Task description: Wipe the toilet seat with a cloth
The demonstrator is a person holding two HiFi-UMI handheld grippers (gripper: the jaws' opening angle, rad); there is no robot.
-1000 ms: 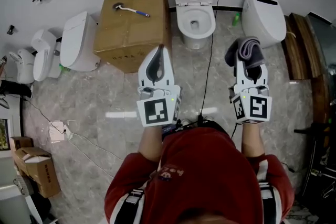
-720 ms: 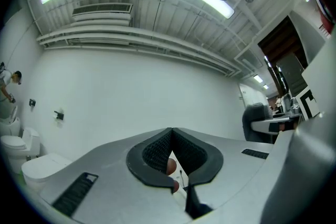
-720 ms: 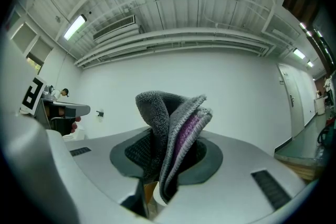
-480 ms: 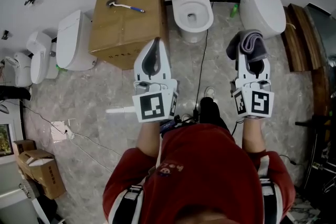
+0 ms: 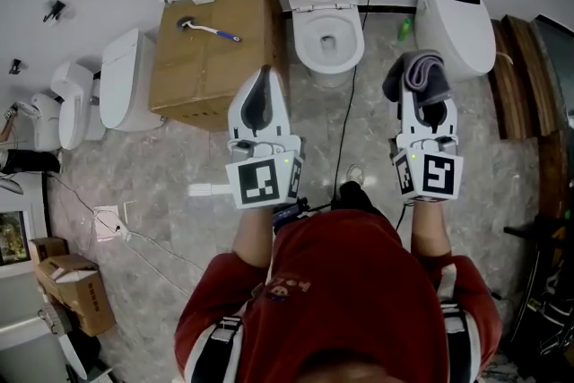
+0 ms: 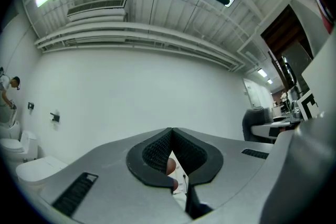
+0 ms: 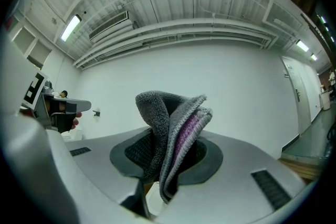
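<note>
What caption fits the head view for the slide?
Person stands facing a toilet with lid up, right gripper shut on a grey cloth, left gripper shut and empty.

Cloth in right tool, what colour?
Grey cloth, purple stripe inside the fold; right gripper view shows it best.

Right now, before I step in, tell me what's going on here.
A person in a red top stands facing an open toilet, a gripper in each hand. The right gripper is shut on a folded grey cloth. The left gripper has its jaws together with nothing between them. Both are held short of the toilet seat, which the cloth has not yet touched.
</note>
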